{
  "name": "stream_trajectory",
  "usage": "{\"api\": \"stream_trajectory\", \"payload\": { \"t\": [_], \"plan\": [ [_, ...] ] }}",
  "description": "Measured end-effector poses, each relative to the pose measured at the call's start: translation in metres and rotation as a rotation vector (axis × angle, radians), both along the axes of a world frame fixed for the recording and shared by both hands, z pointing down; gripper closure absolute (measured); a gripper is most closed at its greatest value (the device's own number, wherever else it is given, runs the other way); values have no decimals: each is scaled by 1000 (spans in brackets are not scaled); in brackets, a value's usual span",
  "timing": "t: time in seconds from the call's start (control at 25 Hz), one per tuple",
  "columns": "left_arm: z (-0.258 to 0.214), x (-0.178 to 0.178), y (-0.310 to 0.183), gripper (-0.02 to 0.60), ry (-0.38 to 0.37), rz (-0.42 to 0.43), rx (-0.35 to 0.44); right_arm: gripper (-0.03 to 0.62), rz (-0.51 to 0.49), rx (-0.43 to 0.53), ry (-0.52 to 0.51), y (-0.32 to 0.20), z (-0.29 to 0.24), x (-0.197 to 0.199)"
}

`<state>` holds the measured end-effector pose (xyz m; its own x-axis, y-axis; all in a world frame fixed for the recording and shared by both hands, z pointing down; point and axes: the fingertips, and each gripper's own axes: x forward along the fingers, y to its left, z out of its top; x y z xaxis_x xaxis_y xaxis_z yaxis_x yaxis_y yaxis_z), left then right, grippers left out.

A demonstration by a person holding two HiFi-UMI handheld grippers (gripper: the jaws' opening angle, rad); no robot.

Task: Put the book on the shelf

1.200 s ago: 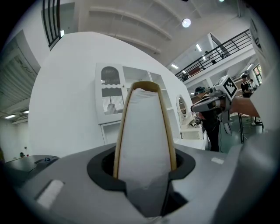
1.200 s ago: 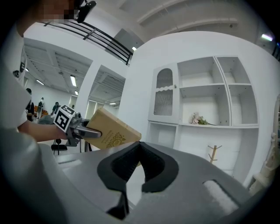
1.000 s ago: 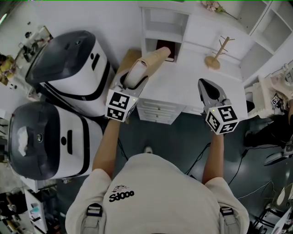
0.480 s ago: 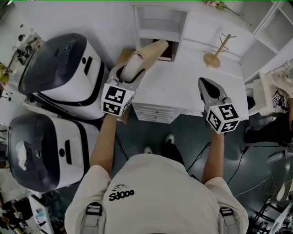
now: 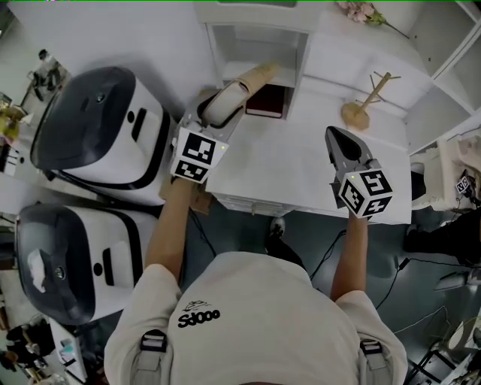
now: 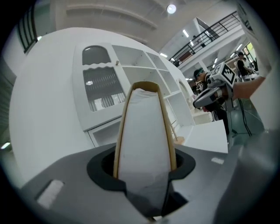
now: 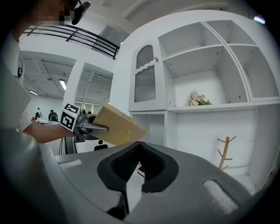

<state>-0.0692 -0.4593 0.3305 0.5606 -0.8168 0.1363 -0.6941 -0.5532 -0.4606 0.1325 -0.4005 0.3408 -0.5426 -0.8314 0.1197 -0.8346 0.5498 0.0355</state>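
My left gripper (image 5: 222,107) is shut on a thick tan book (image 5: 246,83), which it holds out nearly level. The book's far end reaches the mouth of the lower cubby of the small white shelf unit (image 5: 218,53). A dark red book (image 5: 267,101) lies flat in that cubby. In the left gripper view the tan book (image 6: 144,127) stands edge-on between the jaws of the left gripper (image 6: 144,173), page edges toward me. My right gripper (image 5: 335,137) hovers over the white desk (image 5: 293,165), shut and empty. In the right gripper view, the right gripper (image 7: 139,151) sees the tan book (image 7: 118,124) at the left.
A wooden peg stand (image 5: 362,101) and pink flowers (image 5: 359,10) stand on the desk's right. Two large white-and-dark machines (image 5: 101,124) (image 5: 71,244) stand to the left of the desk. Tall white shelving (image 5: 451,53) rises at the far right. Drawers (image 5: 244,203) front the desk.
Both grippers have moved forward toward the shelf unit. The tan book has rolled slightly and its end now sits higher at the cubby's mouth, leaving the red book in plain view.
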Motion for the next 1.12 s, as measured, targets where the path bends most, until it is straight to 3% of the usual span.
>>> {"api": "stream_trajectory", "payload": {
  "t": [0.4,0.72,0.96,1.12],
  "plan": [
    [23,36,-94,342,-299,-41,63,594,-47,-74,-15,-75,26,24],
    [47,57,-131,334,-479,-29,135,592,-88,-92,19,-112,43,25],
    [87,79,-158,296,-702,-5,161,592,-106,-116,8,-129,53,26],
    [116,89,-175,237,-771,19,115,592,-104,-121,9,-136,59,31]
  ]
}}
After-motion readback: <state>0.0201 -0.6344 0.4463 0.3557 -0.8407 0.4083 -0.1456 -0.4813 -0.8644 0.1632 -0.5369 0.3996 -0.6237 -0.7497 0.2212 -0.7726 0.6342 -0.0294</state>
